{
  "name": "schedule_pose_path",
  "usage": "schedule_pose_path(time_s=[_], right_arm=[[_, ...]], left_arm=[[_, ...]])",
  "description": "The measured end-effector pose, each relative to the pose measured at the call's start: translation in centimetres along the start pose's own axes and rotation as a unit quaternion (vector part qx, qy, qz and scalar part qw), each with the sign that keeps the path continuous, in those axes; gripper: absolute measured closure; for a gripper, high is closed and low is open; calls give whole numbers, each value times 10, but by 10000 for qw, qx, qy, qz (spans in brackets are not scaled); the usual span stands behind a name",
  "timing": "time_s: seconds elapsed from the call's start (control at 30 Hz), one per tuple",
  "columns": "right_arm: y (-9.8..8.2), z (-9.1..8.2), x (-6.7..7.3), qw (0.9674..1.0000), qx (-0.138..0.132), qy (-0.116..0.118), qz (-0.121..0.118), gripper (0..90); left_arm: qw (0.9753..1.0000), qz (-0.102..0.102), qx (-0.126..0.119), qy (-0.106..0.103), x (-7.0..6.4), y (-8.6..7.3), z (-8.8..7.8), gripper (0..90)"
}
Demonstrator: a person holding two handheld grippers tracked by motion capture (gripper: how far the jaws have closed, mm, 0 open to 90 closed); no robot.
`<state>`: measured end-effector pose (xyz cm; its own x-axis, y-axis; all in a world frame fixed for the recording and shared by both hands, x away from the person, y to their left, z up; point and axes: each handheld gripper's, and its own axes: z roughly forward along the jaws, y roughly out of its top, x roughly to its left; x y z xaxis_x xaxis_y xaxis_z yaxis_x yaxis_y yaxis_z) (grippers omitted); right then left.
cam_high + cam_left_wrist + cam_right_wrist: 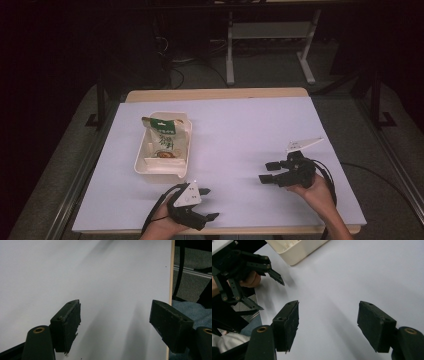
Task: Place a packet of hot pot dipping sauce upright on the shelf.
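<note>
A cream plastic tray point(150, 167) sits left of the table's middle, and a green-and-white snack packet point(162, 135) leans inside it. My left gripper point(210, 203) is near the front edge, just right of the tray's near corner. It points right and is open, with nothing between its fingers point(115, 322). My right gripper point(266, 172) is at the right, pointing left toward the middle of the table. It is open over bare sheet point(328, 325). The right gripper view also has the left gripper point(269, 294) at upper left and a corner of the tray point(297, 252).
A pale sheet point(240, 130) covers the wooden table. Its front edge point(172, 277) runs close beside the left gripper, with the person's jeans point(190, 310) past it. Cables trail from both grippers. Metal frame legs point(230, 55) stand on the floor behind the table.
</note>
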<state>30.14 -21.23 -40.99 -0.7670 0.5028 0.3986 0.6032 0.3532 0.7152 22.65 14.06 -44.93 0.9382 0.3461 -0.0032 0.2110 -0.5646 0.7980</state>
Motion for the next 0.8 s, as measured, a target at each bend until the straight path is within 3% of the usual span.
schedule_pose_path(time_s=[0.33, 0.8], right_arm=[[-17, -1, 1, 10000, 61, -63, 21, 325], [-48, -3, 4, 9997, -108, -159, 138, 319]], left_arm=[[10000, 14, 10, 10, 0, 0, -1, 245], [10000, 9, -9, 6, 0, 0, -2, 245]])
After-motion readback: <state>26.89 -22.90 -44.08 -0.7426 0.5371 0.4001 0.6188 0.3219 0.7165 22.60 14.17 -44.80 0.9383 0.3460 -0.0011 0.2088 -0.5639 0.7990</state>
